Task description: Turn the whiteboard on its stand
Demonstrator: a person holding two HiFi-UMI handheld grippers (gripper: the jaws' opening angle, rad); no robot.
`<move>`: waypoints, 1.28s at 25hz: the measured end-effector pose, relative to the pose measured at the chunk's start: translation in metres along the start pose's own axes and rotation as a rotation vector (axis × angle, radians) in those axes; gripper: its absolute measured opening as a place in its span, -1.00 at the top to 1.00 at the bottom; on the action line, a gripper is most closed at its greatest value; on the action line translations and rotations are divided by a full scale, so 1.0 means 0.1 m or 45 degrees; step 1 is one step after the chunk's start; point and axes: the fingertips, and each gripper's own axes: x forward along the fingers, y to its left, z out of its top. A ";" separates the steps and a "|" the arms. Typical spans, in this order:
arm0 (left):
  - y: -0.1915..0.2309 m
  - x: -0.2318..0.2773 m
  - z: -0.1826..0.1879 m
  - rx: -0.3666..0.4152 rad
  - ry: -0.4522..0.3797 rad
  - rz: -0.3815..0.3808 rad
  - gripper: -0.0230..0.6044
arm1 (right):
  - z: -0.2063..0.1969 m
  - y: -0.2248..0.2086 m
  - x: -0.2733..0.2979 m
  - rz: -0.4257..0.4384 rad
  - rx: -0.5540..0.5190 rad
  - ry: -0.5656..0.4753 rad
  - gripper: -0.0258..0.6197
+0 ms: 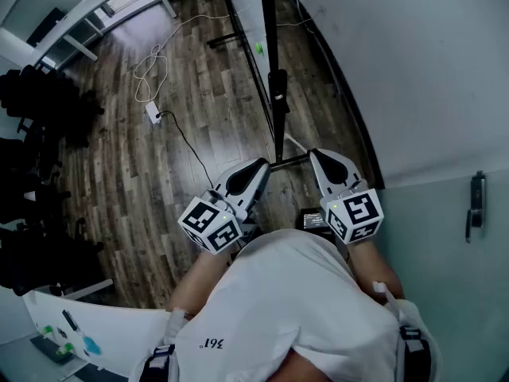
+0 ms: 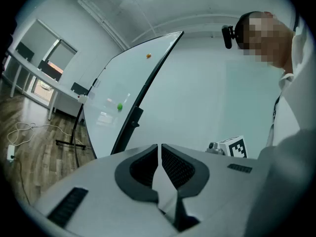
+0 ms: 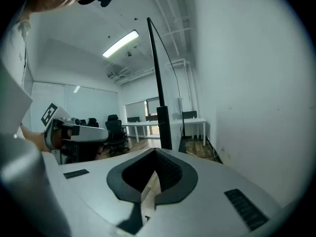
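The whiteboard stood edge-on in its stand, just ahead and near the right wall. The 2 tongs, left and right, were clenched on nothing. They were held low by the chest, flanking the post, apparently short of contact and likely readied to push.

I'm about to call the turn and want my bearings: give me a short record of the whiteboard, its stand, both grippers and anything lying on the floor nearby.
whiteboard: mounted on its stand, edge-on in the head view, nothing gripping it
stand: black, its feet on the wood floor
left gripper: shut, empty, not touching the board
right gripper: shut, empty, not touching the board
cable: white, loose on the floor left of the board, running to a plug block
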 end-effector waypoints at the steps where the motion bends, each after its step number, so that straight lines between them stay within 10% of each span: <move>1: 0.01 0.00 0.00 -0.006 0.000 0.005 0.89 | 0.00 0.00 0.01 0.000 -0.001 0.000 0.84; 32: 0.16 0.06 0.03 -0.013 0.017 0.017 0.86 | -0.01 -0.09 0.11 -0.011 0.067 -0.021 0.82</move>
